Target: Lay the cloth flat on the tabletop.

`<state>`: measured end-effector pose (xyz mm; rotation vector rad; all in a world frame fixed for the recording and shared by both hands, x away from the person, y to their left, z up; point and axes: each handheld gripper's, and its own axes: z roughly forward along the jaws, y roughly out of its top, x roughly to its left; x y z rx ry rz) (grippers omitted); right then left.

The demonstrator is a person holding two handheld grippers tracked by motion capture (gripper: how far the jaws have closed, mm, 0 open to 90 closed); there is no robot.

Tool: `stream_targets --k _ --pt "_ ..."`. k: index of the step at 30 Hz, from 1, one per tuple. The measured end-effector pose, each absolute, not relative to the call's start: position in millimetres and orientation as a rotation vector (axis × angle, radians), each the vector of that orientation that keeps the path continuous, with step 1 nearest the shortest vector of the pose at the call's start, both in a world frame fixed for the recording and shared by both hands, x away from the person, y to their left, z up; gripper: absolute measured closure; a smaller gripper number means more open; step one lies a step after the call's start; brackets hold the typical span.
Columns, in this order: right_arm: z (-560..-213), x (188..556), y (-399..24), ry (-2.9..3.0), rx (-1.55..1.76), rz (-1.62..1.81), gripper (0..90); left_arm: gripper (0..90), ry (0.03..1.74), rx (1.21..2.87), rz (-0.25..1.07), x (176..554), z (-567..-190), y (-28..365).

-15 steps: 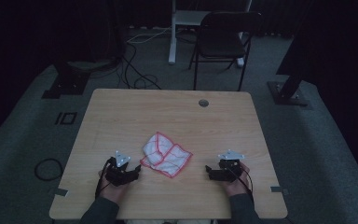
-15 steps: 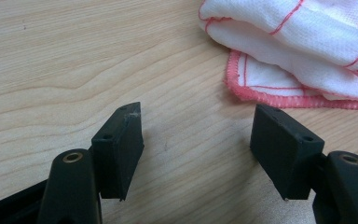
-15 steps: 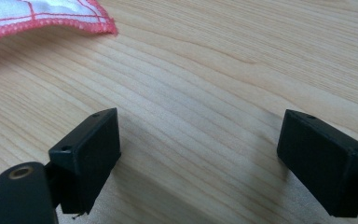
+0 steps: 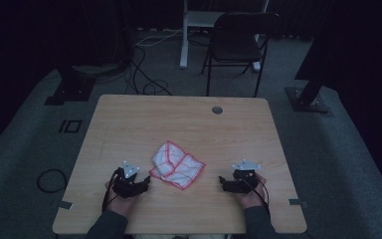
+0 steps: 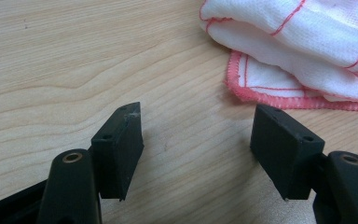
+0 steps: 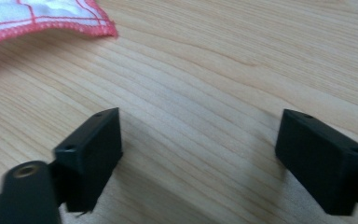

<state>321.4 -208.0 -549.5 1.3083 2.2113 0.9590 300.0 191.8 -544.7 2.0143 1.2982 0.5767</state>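
Two hand-held claws resting on a wooden surface on either side of a crumpled cloth.

The white cloth with red grid lines and red hem is seen lying partly folded near the middle of the front half of the surface, between the two claws. The left claw is held with its jaws apart, nothing between them, the cloth's hem just beyond. The right claw is likewise held spread and empty, apparently a little farther from the cloth, though the dim high view leaves this uncertain.
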Motion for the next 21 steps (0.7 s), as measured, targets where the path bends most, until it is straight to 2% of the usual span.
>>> stream_targets --k 1,2,3,5,14,18,21 --pt "-548 321 -207 2.211 1.308 0.960 24.7 34.7 1.295 2.015 0.575 300 -545 192" --pt "-546 320 -206 2.209 1.307 0.956 34.9 35.5 1.291 2.013 0.575 300 -545 192" --pt "-546 320 -206 2.209 1.307 0.956 34.9 38.8 1.291 2.013 0.575 300 -545 192" --pt "-538 314 -197 2.173 1.247 0.986 43.0 43.9 1.291 2.012 0.572 299 -544 193" --pt "-522 315 -175 2.185 1.153 1.077 54.8 62.7 1.260 1.989 0.519 296 -539 191" --pt "-519 316 -166 2.193 1.125 1.108 59.6 67.4 1.224 1.987 0.532 295 -535 185" --pt "-518 317 -163 2.201 1.116 1.117 61.2 67.5 1.204 1.992 0.536 297 -534 180"
